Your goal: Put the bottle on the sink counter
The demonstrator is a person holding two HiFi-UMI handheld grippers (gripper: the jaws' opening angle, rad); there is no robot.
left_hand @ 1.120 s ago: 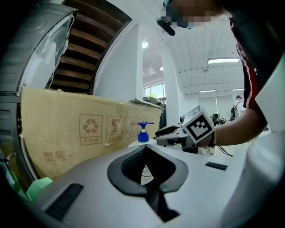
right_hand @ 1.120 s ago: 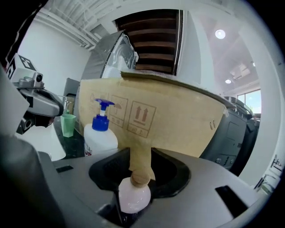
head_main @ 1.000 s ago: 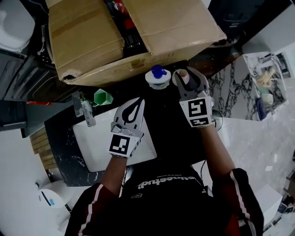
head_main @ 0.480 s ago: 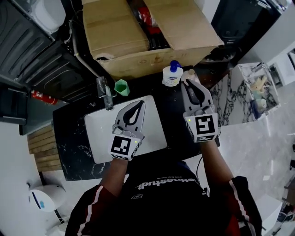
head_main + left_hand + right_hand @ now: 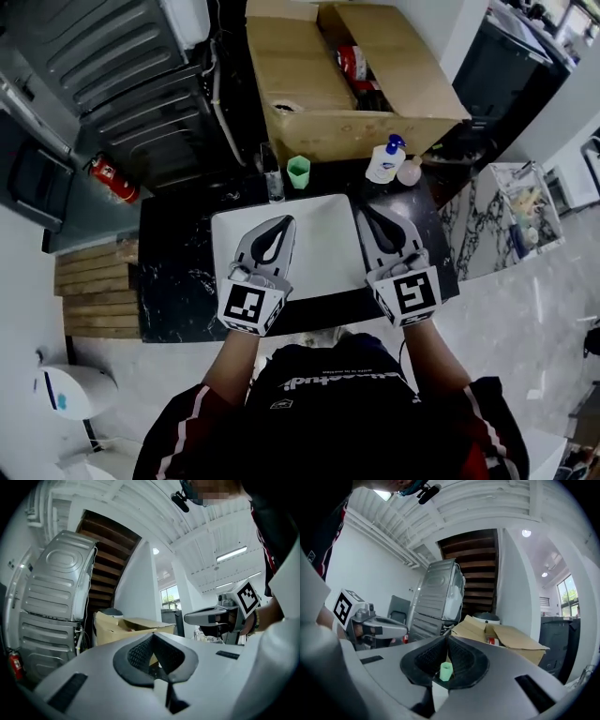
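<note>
The white bottle with a blue pump stands upright on the black marble sink counter, at the back right beside a small beige object. Neither gripper touches it. My left gripper is held over the white sink basin, shut and empty; its tips meet in the left gripper view. My right gripper hovers over the basin's right edge, well short of the bottle. Its jaws have just been closing with nothing between them, and they stand shut.
A green cup and the faucet stand behind the basin. An open cardboard box sits behind the counter. A grey ribbed appliance and a red fire extinguisher are at left.
Both grippers pulled back from beside the bottle toward the person and now hang over the sink. The right jaws went from open to shut. The bottle stays on the counter.
</note>
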